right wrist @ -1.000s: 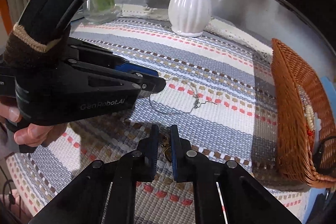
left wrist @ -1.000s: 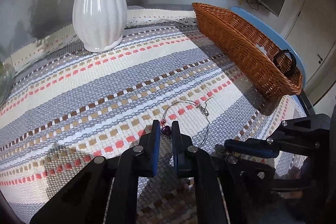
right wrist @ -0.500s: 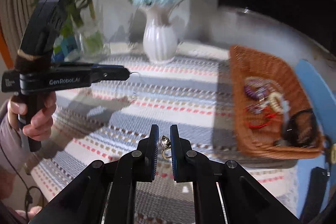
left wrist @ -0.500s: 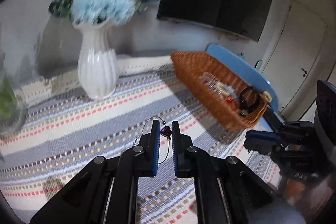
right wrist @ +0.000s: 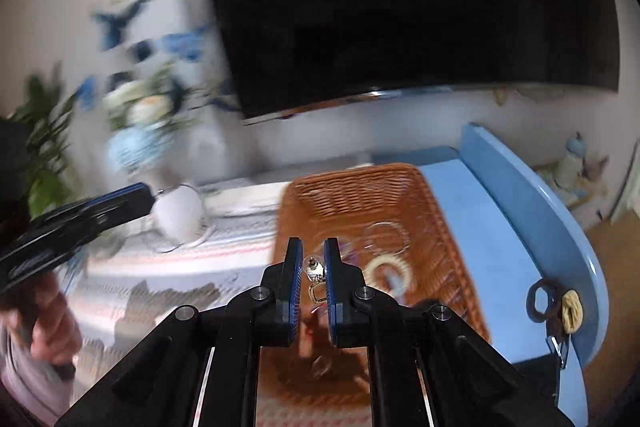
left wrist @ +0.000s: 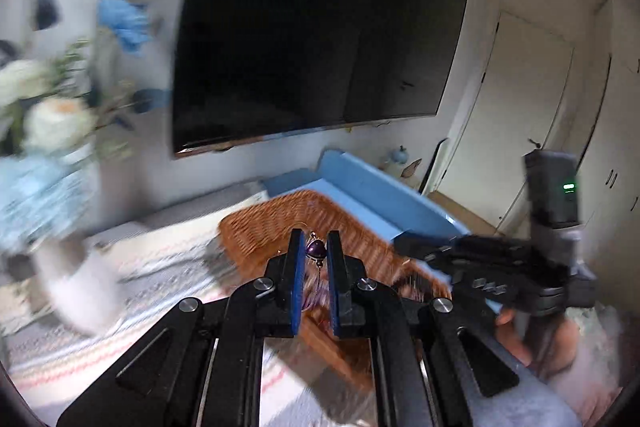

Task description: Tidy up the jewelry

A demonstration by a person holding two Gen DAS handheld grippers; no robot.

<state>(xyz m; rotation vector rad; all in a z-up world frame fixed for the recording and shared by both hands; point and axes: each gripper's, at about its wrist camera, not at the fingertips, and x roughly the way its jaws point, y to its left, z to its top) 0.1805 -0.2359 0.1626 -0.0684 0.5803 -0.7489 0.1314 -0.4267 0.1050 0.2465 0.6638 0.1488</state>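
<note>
Both grippers have been lifted off the striped table (right wrist: 168,267) and carried over the woven wicker basket (right wrist: 360,195). Much is smeared by blur; the basket's contents are barely legible. The left gripper (left wrist: 313,253) fingers are nearly closed on a purple-bead earring (left wrist: 315,249). The right gripper (right wrist: 312,269) fingers are pinched on a clear-stone earring (right wrist: 314,273) with a gold hook.
</note>
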